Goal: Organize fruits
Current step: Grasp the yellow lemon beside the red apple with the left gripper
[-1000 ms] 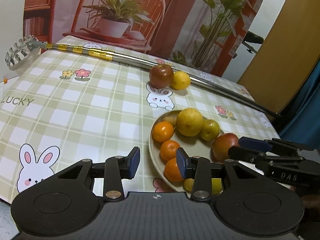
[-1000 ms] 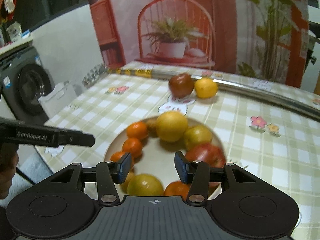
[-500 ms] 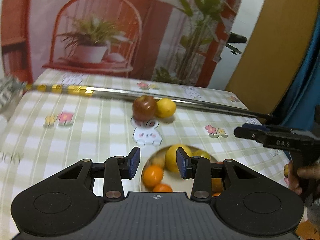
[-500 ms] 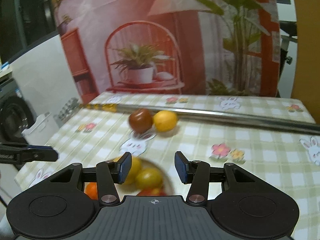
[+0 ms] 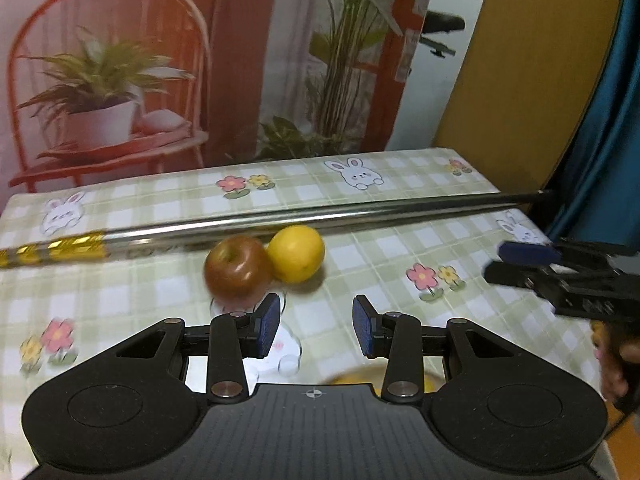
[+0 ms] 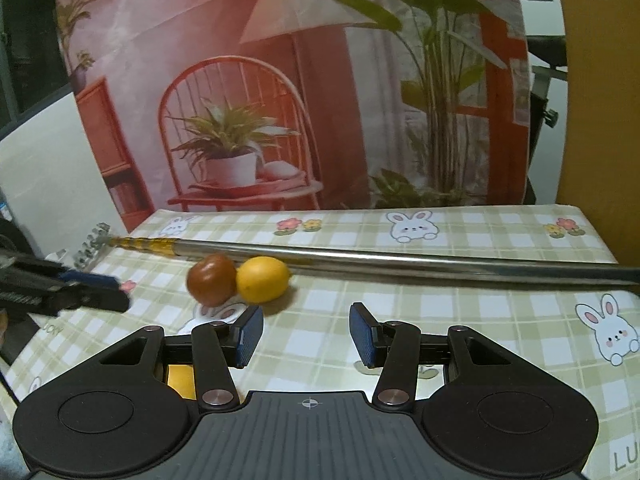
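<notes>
Now I'm seeing, through the left wrist, my left gripper [image 5: 316, 326] hanging parted and empty before the apple [image 5: 236, 270] touching the lemon [image 5: 296, 254]. Through the right wrist, my right gripper [image 6: 306, 334] is hovering likewise empty over the checked tablecloth [image 6: 460, 316], a metal pole [image 6: 400, 260] lying behind.

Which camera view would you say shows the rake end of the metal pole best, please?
The right wrist view: the pole's toothed rake head lies at the tablecloth's left edge there. The left wrist view shows only the shaft and gold section; the head is cropped.
</notes>
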The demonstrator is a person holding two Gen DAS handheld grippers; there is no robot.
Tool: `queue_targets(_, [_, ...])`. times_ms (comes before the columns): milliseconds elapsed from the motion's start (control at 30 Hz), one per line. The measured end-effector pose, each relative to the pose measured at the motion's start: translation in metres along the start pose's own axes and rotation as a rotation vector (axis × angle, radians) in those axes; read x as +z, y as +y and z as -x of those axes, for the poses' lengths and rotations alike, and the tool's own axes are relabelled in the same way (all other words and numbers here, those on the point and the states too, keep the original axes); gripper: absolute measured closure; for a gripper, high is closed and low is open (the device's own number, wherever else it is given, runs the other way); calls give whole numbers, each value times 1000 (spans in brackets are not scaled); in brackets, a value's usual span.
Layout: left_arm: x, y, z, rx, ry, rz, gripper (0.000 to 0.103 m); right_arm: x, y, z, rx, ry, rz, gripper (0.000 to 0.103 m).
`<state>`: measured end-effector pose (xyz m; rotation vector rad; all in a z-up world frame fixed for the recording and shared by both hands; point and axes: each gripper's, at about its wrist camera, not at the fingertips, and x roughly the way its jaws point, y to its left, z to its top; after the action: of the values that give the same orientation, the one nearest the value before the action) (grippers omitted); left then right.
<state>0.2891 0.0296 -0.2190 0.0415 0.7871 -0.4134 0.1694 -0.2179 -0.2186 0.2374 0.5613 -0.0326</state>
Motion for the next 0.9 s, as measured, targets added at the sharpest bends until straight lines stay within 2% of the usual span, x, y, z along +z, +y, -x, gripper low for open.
queue_targets(67, [10,-6,-21,13,2,-25,61,-2,-5,-4,-8,1,-4,58])
queue_targets(167, [20,-12,-43,18,-25,-56,47,-6,-13,-9,-8,6,-28,58])
queue_targets(200, [23,-14,-51,25,-33,-69,46,-8,-16,-11,-7,8,-40,58])
queue_targets(300, [31,-19,-75,42,-26,-97,45,-14,-26,-15,-8,17,-70,58])
queue_targets(467, [40,-13,-104,82,32,-92,44,-25,-41,-23,-19,43,-109,58])
queue_targets(633, [41,-10,-119,107,84,-121,44,-31,-51,-28,-23,50,-145,58])
queue_targets(800, [41,-14,-128,147,100,-163,38,-34,-55,-32,-19,58,-162,58])
queue_targets(900, [41,-17,-130,184,113,-187,39,-35,-55,-32,-19,62,-166,58])
